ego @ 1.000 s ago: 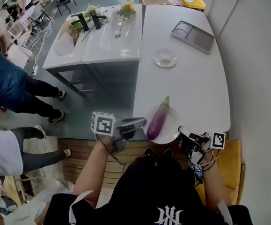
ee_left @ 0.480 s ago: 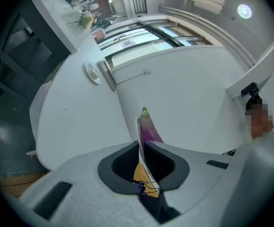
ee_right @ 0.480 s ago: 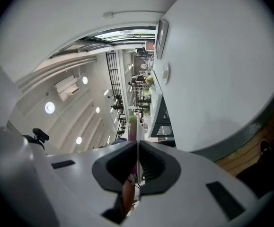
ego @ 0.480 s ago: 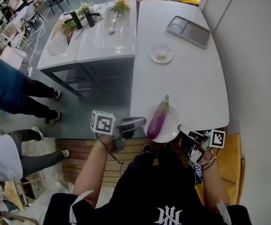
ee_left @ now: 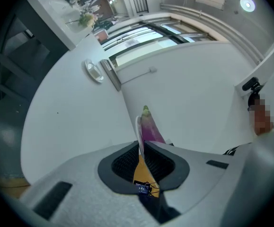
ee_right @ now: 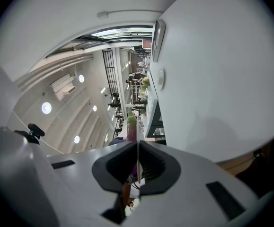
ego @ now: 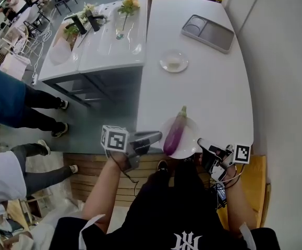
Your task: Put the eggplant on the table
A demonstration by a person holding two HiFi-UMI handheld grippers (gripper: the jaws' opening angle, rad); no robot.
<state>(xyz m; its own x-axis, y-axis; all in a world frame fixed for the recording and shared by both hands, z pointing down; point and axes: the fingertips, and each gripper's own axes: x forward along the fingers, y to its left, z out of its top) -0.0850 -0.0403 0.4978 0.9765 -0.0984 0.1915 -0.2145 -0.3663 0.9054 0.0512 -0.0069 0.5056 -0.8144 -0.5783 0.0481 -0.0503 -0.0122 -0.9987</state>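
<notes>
A purple eggplant (ego: 174, 132) with a green stem lies on a white plate (ego: 187, 142) at the near edge of the white table (ego: 203, 98). My left gripper (ego: 152, 138) is shut on the plate's left rim, and my right gripper (ego: 205, 147) is shut on its right rim. In the left gripper view the plate's rim (ee_left: 138, 131) stands edge-on between the pads, with the eggplant (ee_left: 149, 128) just beyond. In the right gripper view the thin rim (ee_right: 137, 161) is pinched the same way, and the eggplant (ee_right: 132, 126) shows past it.
Farther along the table sit a small glass dish (ego: 173, 61) and a grey tray (ego: 209, 34). A second white table (ego: 109, 43) with flowers stands to the left across a gap. People stand on the floor at the left (ego: 10, 100). A wall runs along the right.
Both grippers have moved together a little with the plate and eggplant, still at the table's near edge. Neither grip has changed. The table has slid left in the head view.
</notes>
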